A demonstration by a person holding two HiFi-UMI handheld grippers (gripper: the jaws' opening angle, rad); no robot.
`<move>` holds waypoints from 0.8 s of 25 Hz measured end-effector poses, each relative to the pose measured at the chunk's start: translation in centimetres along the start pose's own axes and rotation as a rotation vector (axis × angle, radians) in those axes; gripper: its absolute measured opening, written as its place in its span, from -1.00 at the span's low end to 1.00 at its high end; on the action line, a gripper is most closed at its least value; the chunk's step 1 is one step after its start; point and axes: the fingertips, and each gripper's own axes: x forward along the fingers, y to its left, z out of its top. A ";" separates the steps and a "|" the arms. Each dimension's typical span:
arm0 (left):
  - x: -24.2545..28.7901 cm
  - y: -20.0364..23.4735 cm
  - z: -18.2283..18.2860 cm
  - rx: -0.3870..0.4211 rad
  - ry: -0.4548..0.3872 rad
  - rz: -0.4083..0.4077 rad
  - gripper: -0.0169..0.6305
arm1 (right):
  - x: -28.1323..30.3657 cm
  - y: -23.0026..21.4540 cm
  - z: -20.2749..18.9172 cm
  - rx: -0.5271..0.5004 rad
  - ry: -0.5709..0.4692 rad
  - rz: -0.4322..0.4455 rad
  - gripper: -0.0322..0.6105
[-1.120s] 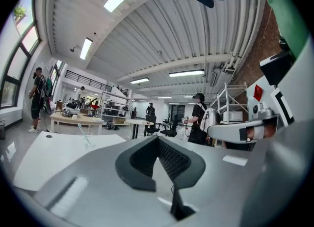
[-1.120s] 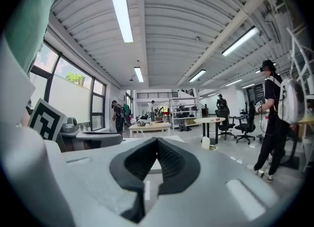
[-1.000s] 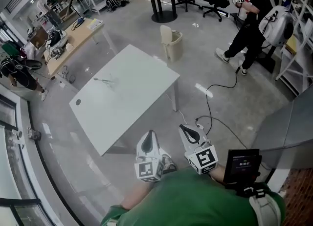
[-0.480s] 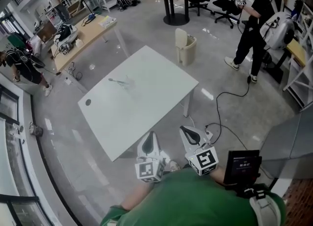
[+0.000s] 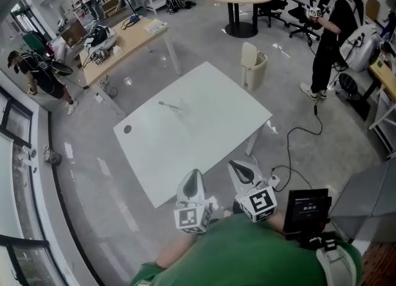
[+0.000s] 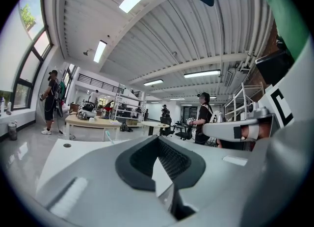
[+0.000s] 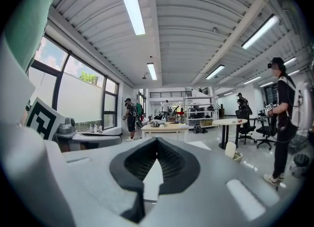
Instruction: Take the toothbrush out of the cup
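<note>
Cup [image 5: 179, 108] nr far edge of table [image 5: 210, 139].

Smooth matt white table [image 5: 207, 139] (glossy grey floor [image 5: 86, 179]).

Green top [image 5: 247, 251], pale grey left gripper [image 5: 192, 174] and right gripper [image 5: 236, 166], black-and-white marker cubes [image 5: 192, 218], black ribbed jaws.

cup [image 5: 180, 107]: too small to make out | toothbrush [image 5: 166, 103]: tiny, detail unclear
</note>
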 end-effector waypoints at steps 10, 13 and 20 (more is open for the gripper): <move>2.3 4.4 0.8 -0.023 -0.007 0.091 -0.93 | 5.9 0.3 -0.1 -0.010 0.009 0.081 -0.89; 3.6 5.9 1.0 -0.025 -0.009 0.120 -0.93 | 8.3 0.1 0.2 -0.014 0.005 0.109 -0.89; 7.4 9.0 1.5 -0.024 -0.011 0.184 -0.93 | 13.8 -1.4 1.3 -0.022 0.002 0.179 -0.89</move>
